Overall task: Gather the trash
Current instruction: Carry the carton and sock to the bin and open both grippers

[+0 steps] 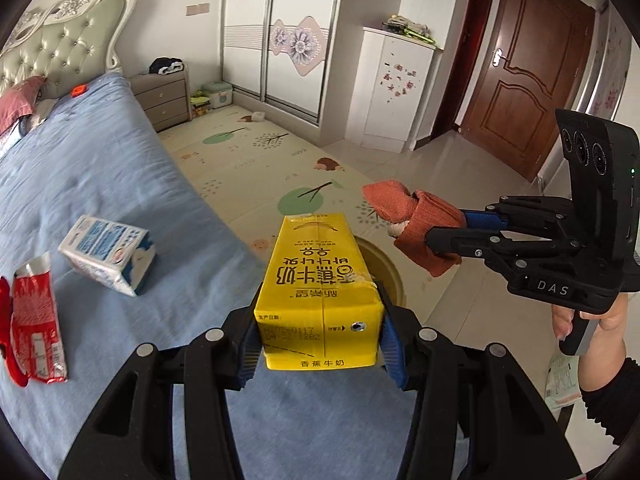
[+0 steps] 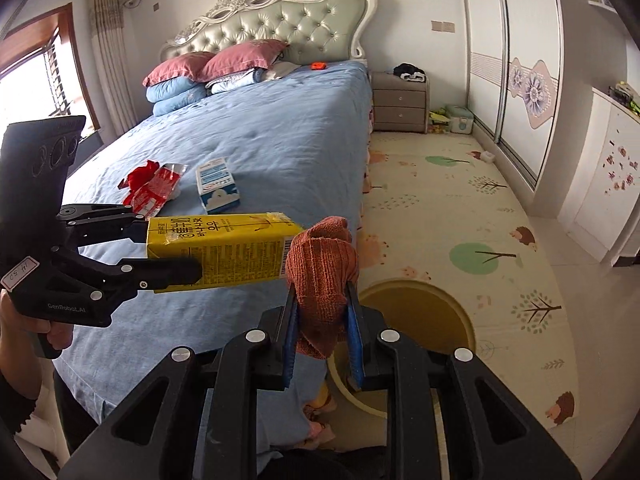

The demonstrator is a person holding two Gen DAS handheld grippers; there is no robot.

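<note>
The yellow banana milk carton is pinched between the two fingers of the left gripper. The blue pads are pressed against its two sides near the bottom end. The top end of the carton sticks out past the fingertips, over the edge of the bed.

A rust-orange cloth is squeezed between the two fingers of the right gripper. The fingers are held close together with the cloth bunched up between them. Part of the cloth pokes out past the fingertips, and a bit hangs down under them.

In the right wrist view, the carton is seen lying sideways, just left of the cloth, with its end almost touching it. The left gripper is held by a hand in a dark sleeve.

Just beyond and below both sets of fingertips, a round yellow bin is seen on the floor beside the bed. It is open at the top.

Farther left of the left fingers, a blue and white milk carton is lying on the blue bed cover. A red and white wrapper is lying near it, farther left still.

Past the bin, a play mat with trees and hedgehogs is spread over the floor.
</note>
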